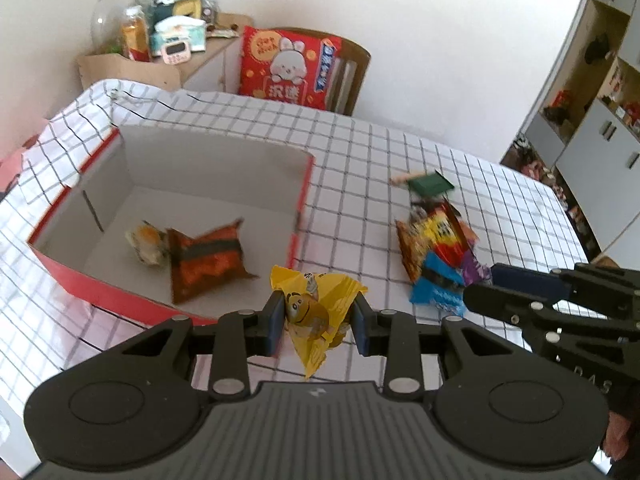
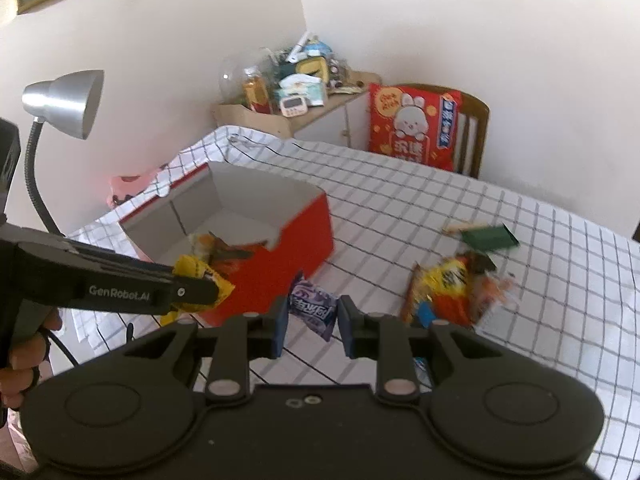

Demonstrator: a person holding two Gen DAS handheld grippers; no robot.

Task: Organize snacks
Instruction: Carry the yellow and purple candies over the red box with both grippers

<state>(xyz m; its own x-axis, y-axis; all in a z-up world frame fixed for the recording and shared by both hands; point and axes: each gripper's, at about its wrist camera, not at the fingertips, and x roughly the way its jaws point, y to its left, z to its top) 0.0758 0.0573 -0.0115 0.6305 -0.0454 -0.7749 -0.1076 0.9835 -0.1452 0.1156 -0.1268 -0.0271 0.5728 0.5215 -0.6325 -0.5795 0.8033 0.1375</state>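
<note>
The left gripper [image 1: 316,322] is clamped on a yellow candy packet [image 1: 316,308], held above the checked tabletop [image 1: 360,152] just right of the red box [image 1: 120,292]; the right gripper [image 2: 312,326] pinches a purple snack packet [image 2: 314,308] — both off the cloth; the box holds an orange packet [image 1: 208,256] and a pale wrapped snack [image 1: 146,242]; a pile of snacks [image 1: 436,248] lies further right, a green packet [image 1: 430,186] beyond it.
</note>
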